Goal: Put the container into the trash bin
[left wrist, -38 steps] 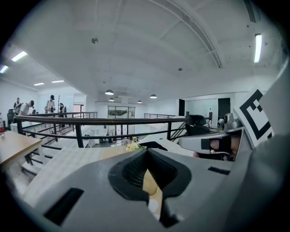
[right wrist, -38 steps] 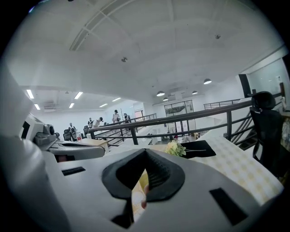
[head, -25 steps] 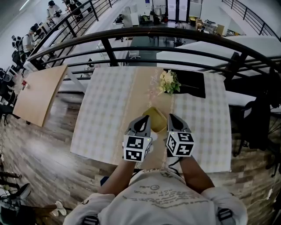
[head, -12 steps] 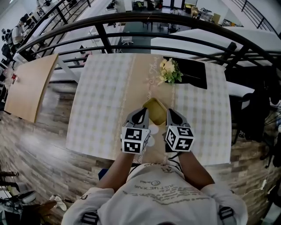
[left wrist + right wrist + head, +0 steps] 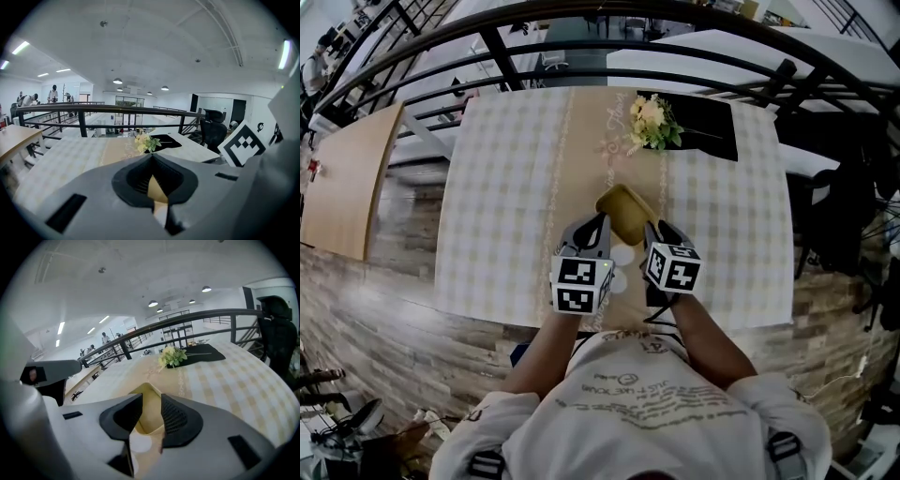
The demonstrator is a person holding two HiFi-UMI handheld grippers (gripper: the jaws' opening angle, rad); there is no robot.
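Opening from shut, the right tool (image 5: 151, 409) straddled the container (image 5: 622, 210) at its near rim, seemingly about to grab; the left tool (image 5: 153, 158) was closed, empty

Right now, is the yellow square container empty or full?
Empty: the yellow square container shows only bare inner walls and floor in the right gripper view.

Checked-cloth worktop (image 5: 506, 187): flanks bare; yellow square container (image 5: 623, 211) central; pale yellow flower bunch (image 5: 652, 122) and black metal railing (image 5: 500, 56) bound far edge.

A yellow container (image 5: 623, 208) sits on the checked table (image 5: 506, 187) between the left gripper (image 5: 594, 228) and right gripper (image 5: 657, 232).
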